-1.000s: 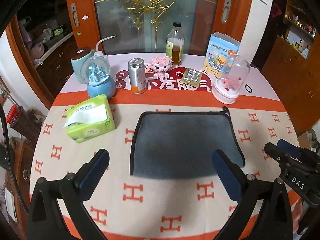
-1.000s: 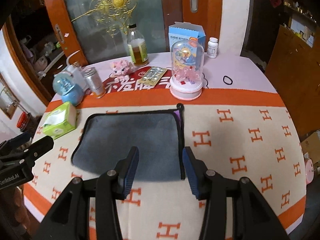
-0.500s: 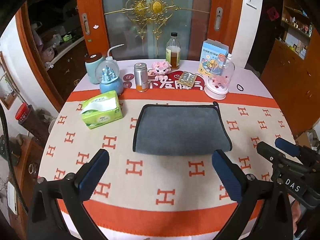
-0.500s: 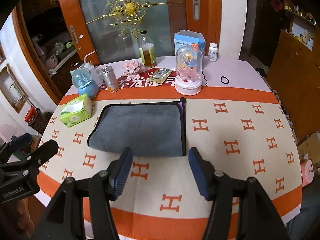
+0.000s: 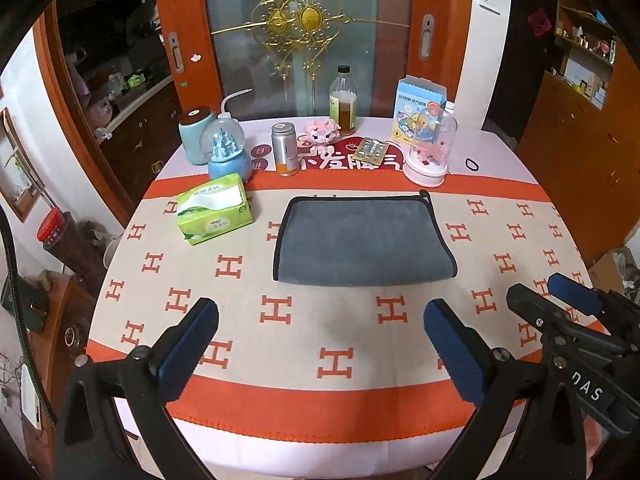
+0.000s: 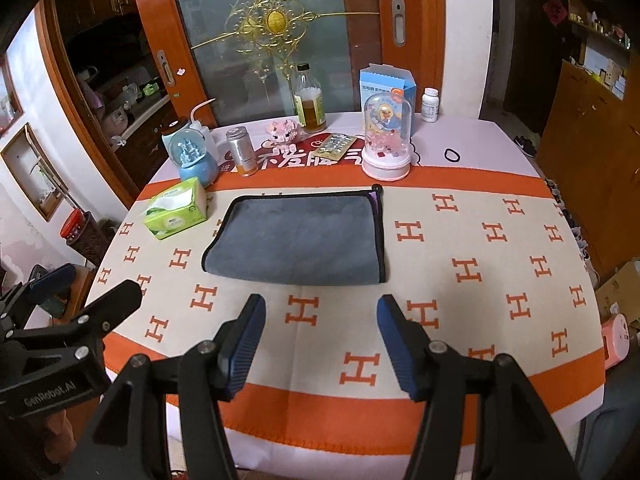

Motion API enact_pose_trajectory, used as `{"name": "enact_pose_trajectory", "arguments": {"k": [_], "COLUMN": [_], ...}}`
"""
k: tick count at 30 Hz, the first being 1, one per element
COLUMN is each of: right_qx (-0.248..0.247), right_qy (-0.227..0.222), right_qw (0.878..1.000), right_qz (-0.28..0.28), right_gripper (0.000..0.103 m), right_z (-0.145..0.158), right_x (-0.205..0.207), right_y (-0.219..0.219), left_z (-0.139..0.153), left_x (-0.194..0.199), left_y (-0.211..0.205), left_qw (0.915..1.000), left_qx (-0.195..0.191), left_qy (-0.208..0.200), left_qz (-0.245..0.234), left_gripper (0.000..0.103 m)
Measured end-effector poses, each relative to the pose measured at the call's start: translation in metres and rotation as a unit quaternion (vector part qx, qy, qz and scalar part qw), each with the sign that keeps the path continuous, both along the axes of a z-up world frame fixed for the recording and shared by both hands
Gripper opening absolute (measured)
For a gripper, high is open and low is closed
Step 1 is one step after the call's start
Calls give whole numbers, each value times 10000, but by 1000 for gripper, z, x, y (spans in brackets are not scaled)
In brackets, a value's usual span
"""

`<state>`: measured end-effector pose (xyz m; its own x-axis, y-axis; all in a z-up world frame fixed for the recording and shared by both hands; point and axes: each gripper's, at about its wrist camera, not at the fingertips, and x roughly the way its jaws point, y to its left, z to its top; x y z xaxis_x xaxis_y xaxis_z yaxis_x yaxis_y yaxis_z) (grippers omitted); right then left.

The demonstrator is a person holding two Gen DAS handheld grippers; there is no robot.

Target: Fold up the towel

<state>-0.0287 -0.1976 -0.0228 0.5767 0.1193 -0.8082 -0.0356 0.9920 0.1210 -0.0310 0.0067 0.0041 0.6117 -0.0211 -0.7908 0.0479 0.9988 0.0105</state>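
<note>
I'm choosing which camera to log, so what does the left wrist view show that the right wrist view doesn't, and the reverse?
Left wrist only: the right gripper entering at the right edge.

Right wrist only: a small white pill bottle beside the blue box, and the left gripper at the left edge.

Both: the grey towel, green tissue pack, snow globe and open jaws.

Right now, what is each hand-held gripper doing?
Left hand-held gripper: open, holding nothing.
Right hand-held gripper: open, holding nothing.

Tissue box [image 5: 214, 213], snow globe [image 5: 229, 151] and bottle [image 5: 343, 101] share the tablecloth [image 5: 320, 336].
</note>
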Motion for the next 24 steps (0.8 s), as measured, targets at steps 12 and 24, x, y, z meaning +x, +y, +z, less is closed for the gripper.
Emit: {"name": "enact_pose_trajectory", "arguments": {"k": [12, 24], "right_qx": [-152, -398], "right_qy": [-97, -25], "right_qw": [9996, 9984], "right_qz": [-229, -395], "right_gripper": [58, 58], "right_z": [11, 11], "right_x": [-24, -34], "right_y": [19, 21], "left_z": [-2, 0], "left_x": [-14, -16], "left_y": [6, 2], "left_qw": [9999, 9999], "left_qx": [86, 118], "left_qy": [95, 12], "left_qz": [4, 97], "left_gripper": [102, 102]}}
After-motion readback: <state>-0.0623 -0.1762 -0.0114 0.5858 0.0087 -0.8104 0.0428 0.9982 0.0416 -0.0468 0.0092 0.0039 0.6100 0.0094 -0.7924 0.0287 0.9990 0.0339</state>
